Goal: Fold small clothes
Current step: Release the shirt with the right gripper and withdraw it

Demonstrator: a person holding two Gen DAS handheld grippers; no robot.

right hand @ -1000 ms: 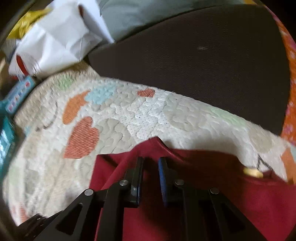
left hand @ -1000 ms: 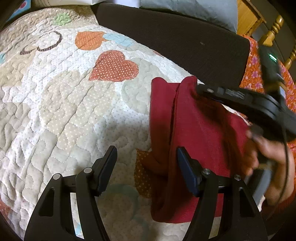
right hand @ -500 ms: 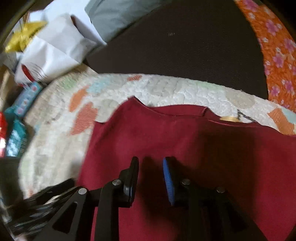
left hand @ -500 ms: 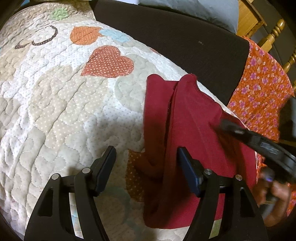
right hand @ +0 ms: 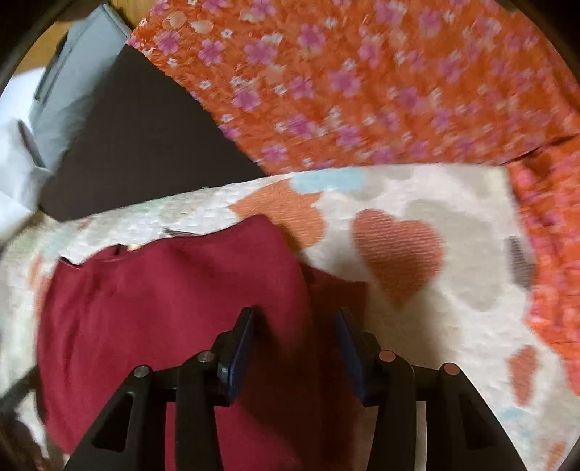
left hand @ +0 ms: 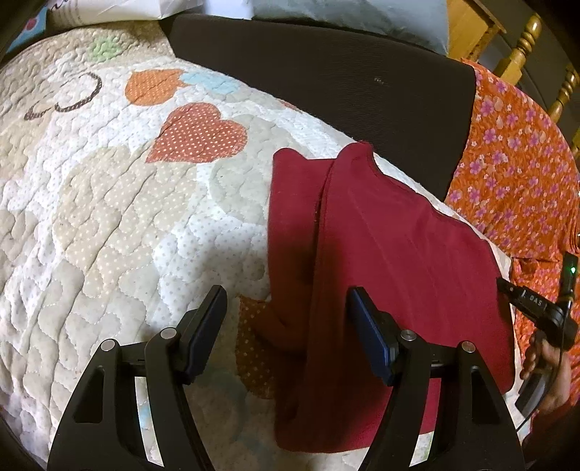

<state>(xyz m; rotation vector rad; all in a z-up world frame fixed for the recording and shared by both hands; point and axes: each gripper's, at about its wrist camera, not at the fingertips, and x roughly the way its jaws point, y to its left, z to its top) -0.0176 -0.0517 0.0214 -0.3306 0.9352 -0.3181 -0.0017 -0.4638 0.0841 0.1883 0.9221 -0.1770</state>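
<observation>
A dark red garment (left hand: 391,253) lies on a quilt with heart patches (left hand: 127,217), its left side folded over onto itself. My left gripper (left hand: 286,308) is open and empty, just above the garment's left folded edge. My right gripper (right hand: 294,333) is open and empty, hovering over the garment's (right hand: 174,308) right edge. The right gripper's body and the hand holding it show at the right edge of the left wrist view (left hand: 543,326).
An orange flowered cloth (left hand: 514,174) lies to the right of the quilt; it also shows in the right wrist view (right hand: 362,79). A dark brown cushion (left hand: 326,79) runs along the far edge. A grey pillow (left hand: 348,14) and wooden posts (left hand: 522,47) stand behind.
My right gripper has let go, opened, and swung from the garment's middle to its right edge. My left gripper stays open and has barely shifted.
</observation>
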